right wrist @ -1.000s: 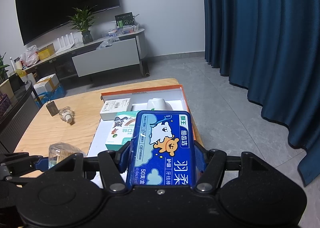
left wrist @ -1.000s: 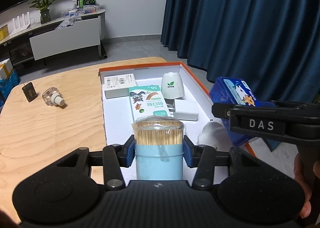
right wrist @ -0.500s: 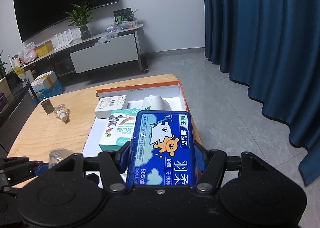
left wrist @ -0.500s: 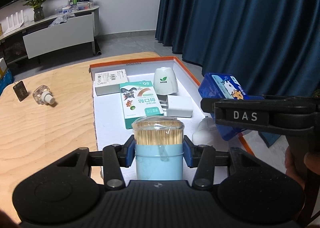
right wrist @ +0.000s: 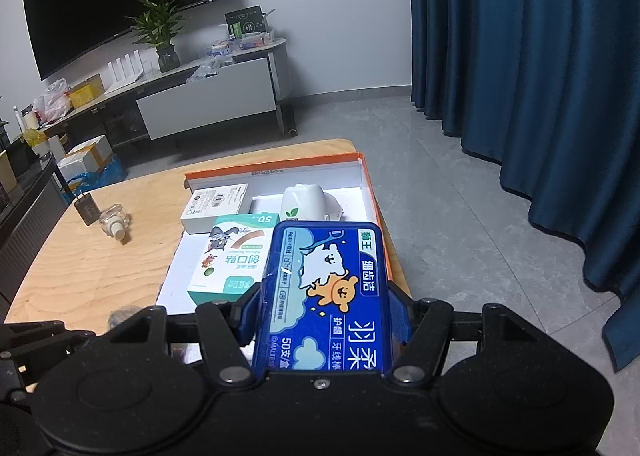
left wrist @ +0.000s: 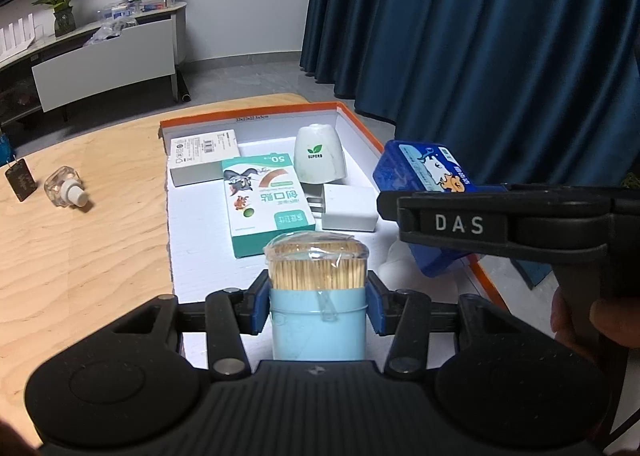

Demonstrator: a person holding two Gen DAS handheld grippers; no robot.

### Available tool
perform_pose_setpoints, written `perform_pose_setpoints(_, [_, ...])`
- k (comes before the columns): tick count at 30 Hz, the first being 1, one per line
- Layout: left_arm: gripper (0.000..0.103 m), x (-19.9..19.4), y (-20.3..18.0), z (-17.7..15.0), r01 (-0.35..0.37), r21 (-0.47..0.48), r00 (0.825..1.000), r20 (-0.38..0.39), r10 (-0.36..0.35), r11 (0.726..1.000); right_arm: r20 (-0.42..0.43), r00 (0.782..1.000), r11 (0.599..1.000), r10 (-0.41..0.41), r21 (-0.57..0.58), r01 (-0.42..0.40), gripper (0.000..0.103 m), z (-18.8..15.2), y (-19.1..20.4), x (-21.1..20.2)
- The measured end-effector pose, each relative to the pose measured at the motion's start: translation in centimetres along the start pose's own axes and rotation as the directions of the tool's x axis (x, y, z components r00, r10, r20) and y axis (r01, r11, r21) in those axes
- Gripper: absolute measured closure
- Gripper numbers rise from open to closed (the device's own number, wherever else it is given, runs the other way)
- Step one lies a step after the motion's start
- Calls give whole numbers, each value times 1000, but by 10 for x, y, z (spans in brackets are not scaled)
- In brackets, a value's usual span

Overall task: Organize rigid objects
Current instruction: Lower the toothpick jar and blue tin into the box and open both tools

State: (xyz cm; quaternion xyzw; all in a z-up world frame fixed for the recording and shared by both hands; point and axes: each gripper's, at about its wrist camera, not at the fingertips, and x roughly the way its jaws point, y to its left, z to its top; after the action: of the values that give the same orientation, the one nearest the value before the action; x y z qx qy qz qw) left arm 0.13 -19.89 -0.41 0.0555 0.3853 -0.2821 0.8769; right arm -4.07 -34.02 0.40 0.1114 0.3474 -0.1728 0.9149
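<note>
My left gripper (left wrist: 317, 306) is shut on a light blue toothpick jar (left wrist: 317, 316) with a clear lid, held above the near part of an orange-rimmed white box (left wrist: 362, 128). My right gripper (right wrist: 325, 316) is shut on a blue floss-pick box (right wrist: 326, 296), held over the box's right side; it also shows in the left wrist view (left wrist: 424, 176). Inside the box lie a green bandage box (left wrist: 266, 202), a white carton (left wrist: 202, 158), a white cup-shaped holder (left wrist: 320, 154) and a white charger block (left wrist: 348, 206).
The box sits on a wooden table (left wrist: 80, 248). A small clear bottle (left wrist: 64, 190) and a dark tag (left wrist: 21, 179) lie on the table at far left. Blue curtains (left wrist: 480, 36) hang to the right; a TV cabinet (right wrist: 200, 104) stands behind.
Both grippers have shifted slightly over the box with their objects still held. The right gripper with the blue box has come closer to the left one.
</note>
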Motion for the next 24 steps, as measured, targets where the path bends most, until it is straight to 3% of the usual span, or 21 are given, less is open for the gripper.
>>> perform_pose_setpoints(12, [55,10,0,-1,24,-1,999,-22,-24,1000,54,998,999,-23,48,20,26,2,-9,-6])
perform_pose_setpoints(16, [55,13,1,0,87,-15,996,-32,-87,996,67,997,998,-28,66,23,26,4,-12,-13])
perform_pose_setpoints(20, [40,8,-2,-1,119,2,993,-20,-119,993,80,996,998,-26,60,21,26,6,-10,-19])
perform_pose_setpoints(24, [39,1,7,1,87,-18,996,-6,-87,996,88,996,999,-19,51,15,26,7,-7,-25])
